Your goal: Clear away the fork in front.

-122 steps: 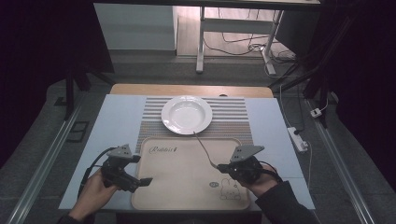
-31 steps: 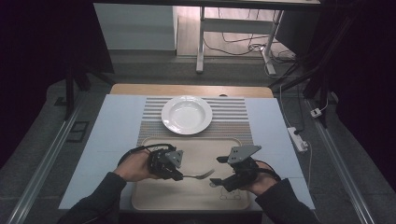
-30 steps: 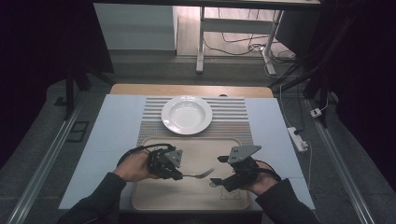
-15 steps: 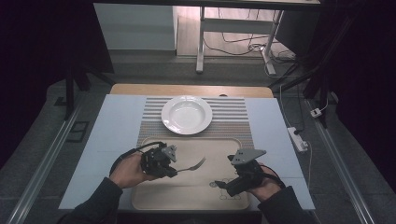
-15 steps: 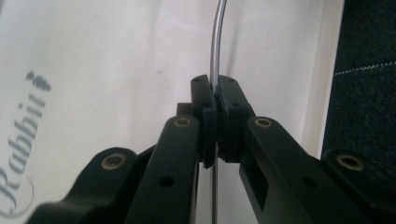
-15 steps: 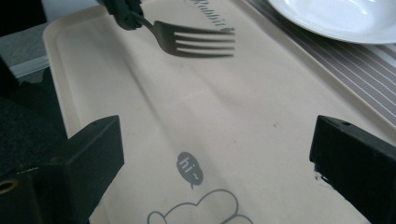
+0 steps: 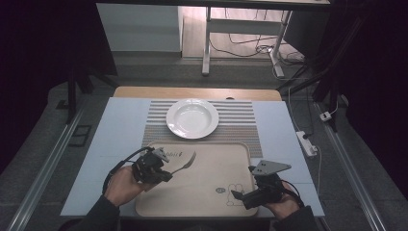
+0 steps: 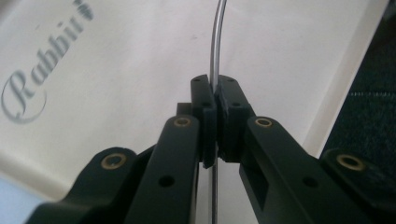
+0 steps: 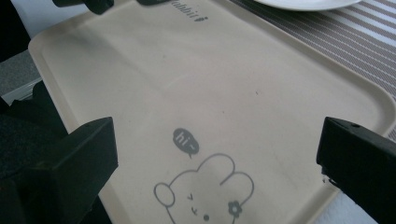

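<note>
My left gripper (image 7: pixel 166 171) is shut on the handle of a metal fork (image 7: pixel 185 163), which it holds over the left part of a beige tray (image 7: pixel 211 168), tines toward the right. In the left gripper view the jaws (image 8: pixel 215 107) clamp the thin fork handle (image 8: pixel 217 37) above the tray (image 8: pixel 116 70). My right gripper (image 7: pixel 238 196) hovers at the tray's front right corner. Its jaws have just been opening and stand wide (image 9: pixel 215 142) with nothing between them, above the rabbit drawing on the tray (image 9: pixel 210 84).
A white plate (image 7: pixel 192 118) sits on a striped placemat (image 7: pixel 240 125) behind the tray, and both the plate (image 9: pixel 308 3) and the placemat (image 9: pixel 355 37) are in the right gripper view. A white power strip (image 7: pixel 306 143) lies off the table's right edge.
The left gripper has carried the fork leftward, away from the right gripper. The right gripper has drawn back toward the tray's front right corner.
</note>
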### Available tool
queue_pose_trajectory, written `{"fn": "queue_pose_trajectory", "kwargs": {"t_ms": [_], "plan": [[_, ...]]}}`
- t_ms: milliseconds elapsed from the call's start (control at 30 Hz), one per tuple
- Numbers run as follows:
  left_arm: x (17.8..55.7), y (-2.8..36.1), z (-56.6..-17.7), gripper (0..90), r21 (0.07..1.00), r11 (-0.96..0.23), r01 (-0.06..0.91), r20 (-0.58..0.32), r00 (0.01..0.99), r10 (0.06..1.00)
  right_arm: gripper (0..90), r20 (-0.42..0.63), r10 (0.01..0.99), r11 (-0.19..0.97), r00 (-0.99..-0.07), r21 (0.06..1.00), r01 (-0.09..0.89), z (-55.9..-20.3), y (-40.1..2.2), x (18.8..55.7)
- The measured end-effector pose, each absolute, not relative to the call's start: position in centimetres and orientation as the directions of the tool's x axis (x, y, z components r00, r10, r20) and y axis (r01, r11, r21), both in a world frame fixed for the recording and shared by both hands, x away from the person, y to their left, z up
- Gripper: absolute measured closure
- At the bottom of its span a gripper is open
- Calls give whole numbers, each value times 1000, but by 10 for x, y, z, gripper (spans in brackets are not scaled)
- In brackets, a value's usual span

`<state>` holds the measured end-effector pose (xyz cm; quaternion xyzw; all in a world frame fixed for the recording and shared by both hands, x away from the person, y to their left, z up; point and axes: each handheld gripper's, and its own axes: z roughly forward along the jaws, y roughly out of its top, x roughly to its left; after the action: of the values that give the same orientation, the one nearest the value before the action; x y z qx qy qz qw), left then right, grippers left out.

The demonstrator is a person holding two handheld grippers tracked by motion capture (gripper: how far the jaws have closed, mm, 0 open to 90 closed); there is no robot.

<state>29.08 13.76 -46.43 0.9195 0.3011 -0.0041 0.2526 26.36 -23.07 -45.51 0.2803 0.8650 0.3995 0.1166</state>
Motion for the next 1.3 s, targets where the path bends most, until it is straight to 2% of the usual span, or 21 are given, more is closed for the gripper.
{"fn": "queue_pose_trajectory", "kwargs": {"t_ms": [333, 467, 667, 867, 1100, 1133, 1200, 1300], "plan": [[285, 152, -474, 865, 453, -545, 705, -193, 675, 712, 0, 0, 611, 523, -792, 750, 404, -454, -245, 252], [289, 156, -484, 865, 415, -482, 772, -222, 599, 769, 0, -13, 609, 542, -793, 737, 404, -456, -247, 248], [295, 160, -493, 864, 385, -454, 804, -230, 560, 796, 0, -26, 604, 566, -797, 718, 405, -459, -247, 246], [302, 159, -508, 862, 309, -445, 840, -207, 516, 831, 0, -32, 594, 579, -804, 711, 399, -460, -246, 246], [302, 160, -508, 845, 312, -445, 839, -214, 519, 828, 0, -39, 586, 587, -809, 708, 392, -461, -246, 246], [303, 160, -508, 796, 316, -446, 838, -218, 521, 825, 0, -42, 583, 591, -811, 707, 388, -461, -246, 246], [303, 160, -508, 753, 321, -452, 832, -216, 529, 821, 0, -41, 583, 589, -811, 709, 387, -461, -245, 246], [306, 161, -504, 733, 350, -458, 817, -209, 545, 812, 0, -46, 585, 591, -809, 708, 387, -460, -246, 246]]}}
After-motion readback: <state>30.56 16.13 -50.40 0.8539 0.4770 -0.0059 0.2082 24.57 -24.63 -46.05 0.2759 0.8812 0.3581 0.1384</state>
